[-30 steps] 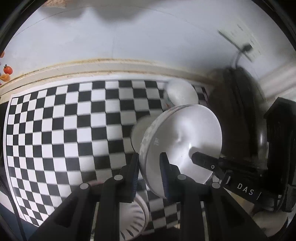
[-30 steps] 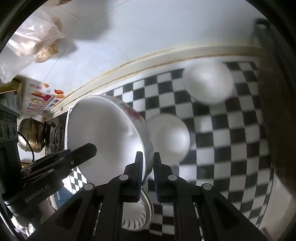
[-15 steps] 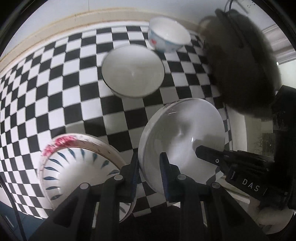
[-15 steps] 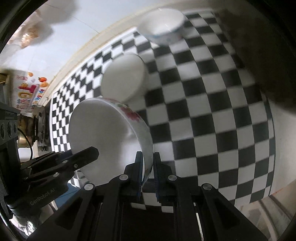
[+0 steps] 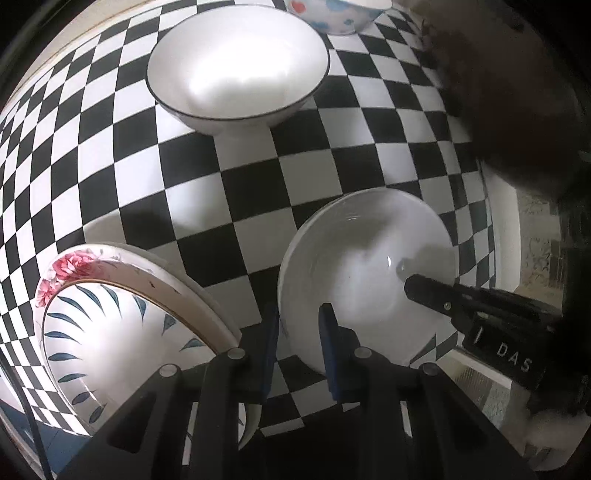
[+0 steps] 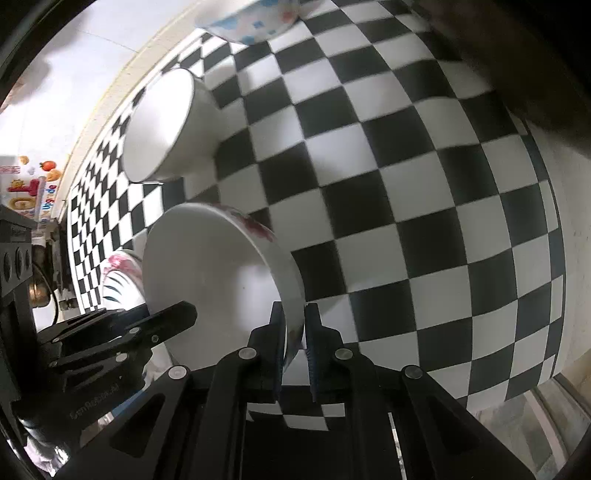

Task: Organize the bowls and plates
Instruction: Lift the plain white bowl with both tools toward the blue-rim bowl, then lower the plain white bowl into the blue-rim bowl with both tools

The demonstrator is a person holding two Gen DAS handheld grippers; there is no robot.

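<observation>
Two grippers, we see both pinching one white bowl (image 5: 365,273): left gripper (image 5: 295,332) on its near-left rim, right gripper (image 6: 294,332) opposite. Bowl tilts above the checkered cloth (image 5: 258,177), right of a leaf-pattern bowl (image 5: 110,332); dark-rimmed bowl (image 5: 236,62) sits farther.

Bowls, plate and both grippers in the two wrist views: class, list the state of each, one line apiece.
White bowl: held off the cloth, tilted, its rim gripped from both sides.
Left gripper: shut on its rim.
Right gripper: shut on the opposite rim.
Dark-rimmed bowl: upright, empty.
Leaf-pattern plate: resting on the checkered cloth.
Blue-patterned bowl: upright.
</observation>
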